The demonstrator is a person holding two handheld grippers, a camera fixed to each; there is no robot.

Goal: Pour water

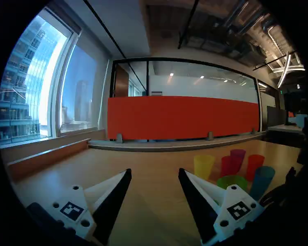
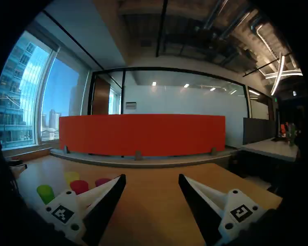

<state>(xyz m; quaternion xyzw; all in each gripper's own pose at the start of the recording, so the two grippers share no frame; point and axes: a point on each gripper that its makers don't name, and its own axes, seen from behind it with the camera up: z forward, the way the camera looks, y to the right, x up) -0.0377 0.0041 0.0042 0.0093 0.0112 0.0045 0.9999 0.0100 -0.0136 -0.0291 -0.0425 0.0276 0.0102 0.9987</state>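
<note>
Evenly level: left gripper (image 1: pixel 155 170); right gripper (image 2: pixel 152 176)

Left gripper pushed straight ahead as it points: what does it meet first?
Probably nothing close: the open left gripper faces bare table, then the orange partition at the far edge. The cups stand right of that line.

No words, numbers or brand names can be read. Black-and-white square code markers (image 1: pixel 72 210) are carried on the left claw (image 1: pixel 154 172) and on the right claw (image 2: pixel 152 177), but no letters are borne by them. A small pale notice (image 2: pixel 130 105) is fixed to the glass wall (image 2: pixel 182 100) just above the red partition (image 2: pixel 141 134); its print is too small to be made out
</note>
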